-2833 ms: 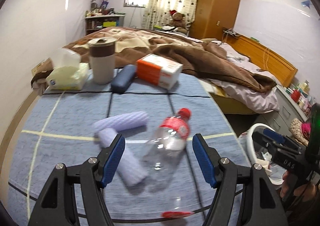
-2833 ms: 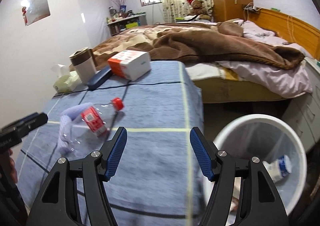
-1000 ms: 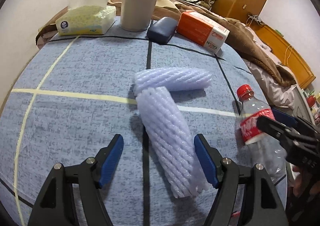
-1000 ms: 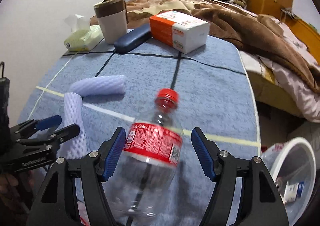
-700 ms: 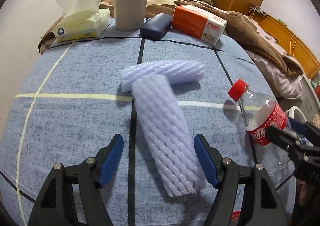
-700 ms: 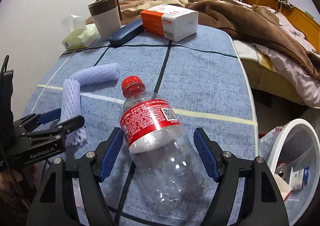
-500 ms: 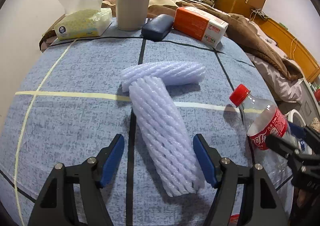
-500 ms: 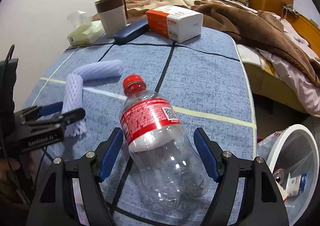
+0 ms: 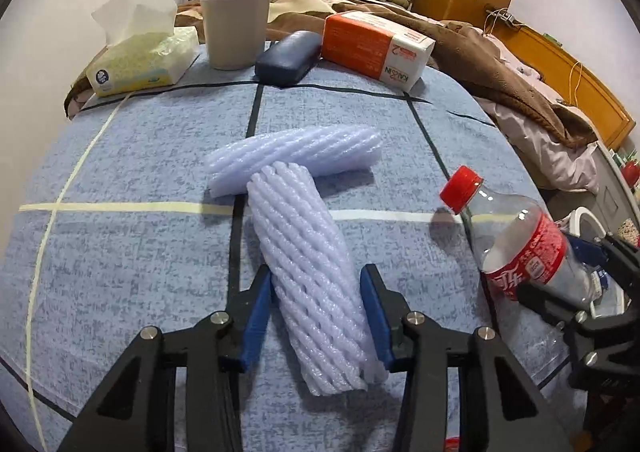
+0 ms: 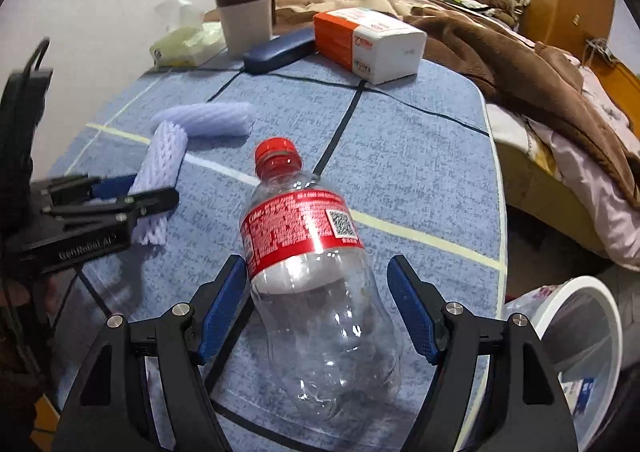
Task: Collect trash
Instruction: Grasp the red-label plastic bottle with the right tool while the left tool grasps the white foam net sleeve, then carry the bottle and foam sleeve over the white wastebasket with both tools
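Two pale lilac foam net sleeves lie crossed on the blue tablecloth. My left gripper is closing on the near sleeve, and both blue pads touch its sides. The far sleeve lies across its top end. An empty clear bottle with a red cap and label lies between the jaws of my right gripper, which is open: the left pad is at the bottle's side and a gap shows on the right. The left wrist view has the bottle at the right.
Along the table's far edge stand a tissue pack, a beige cup, a dark blue case and an orange and white box. A white bin holding trash stands beside the table at the right. A bed with a brown blanket lies beyond.
The left jaws have closed in from wide apart onto the near foam sleeve. The right jaws have spread slightly around the bottle, which now lies straighter between them.
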Tool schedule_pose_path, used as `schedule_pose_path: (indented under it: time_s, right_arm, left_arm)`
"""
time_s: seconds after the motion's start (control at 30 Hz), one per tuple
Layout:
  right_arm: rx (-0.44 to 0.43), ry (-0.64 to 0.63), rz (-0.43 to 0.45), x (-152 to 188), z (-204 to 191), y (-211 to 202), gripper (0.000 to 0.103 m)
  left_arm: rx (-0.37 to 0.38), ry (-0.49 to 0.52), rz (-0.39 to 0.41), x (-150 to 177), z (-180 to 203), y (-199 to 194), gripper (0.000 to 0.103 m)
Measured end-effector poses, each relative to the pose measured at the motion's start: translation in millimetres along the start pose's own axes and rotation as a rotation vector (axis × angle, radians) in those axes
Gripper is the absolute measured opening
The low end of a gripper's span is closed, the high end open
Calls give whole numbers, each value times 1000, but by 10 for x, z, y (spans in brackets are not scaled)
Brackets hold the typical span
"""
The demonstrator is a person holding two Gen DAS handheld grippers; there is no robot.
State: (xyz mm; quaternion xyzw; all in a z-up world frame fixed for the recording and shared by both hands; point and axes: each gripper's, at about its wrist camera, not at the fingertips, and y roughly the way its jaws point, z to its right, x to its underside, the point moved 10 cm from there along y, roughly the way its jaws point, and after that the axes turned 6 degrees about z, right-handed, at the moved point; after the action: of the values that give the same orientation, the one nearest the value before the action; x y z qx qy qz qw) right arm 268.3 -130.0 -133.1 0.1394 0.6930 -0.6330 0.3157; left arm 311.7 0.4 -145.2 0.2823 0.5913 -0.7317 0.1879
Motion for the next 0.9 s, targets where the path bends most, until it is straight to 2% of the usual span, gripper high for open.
schedule_pose_path:
  time_s: [0.1,0.33,0.5,0.9]
  right_arm:
    - [-1,-18,-38,66,-15,34,74]
    - [-3,9,-1,63,14,-13,72]
    - [-12,54,44,40,56,-120,64]
    - [-20,126,146,-34,144,-429,64]
  left_arm:
    - [39,2,-15,14,59,11,46]
    - [39,25,-2,39,131,-62,39]
    - [32,47,35,15,188,-195,38]
    - [49,80,104,-82,397,-576,38]
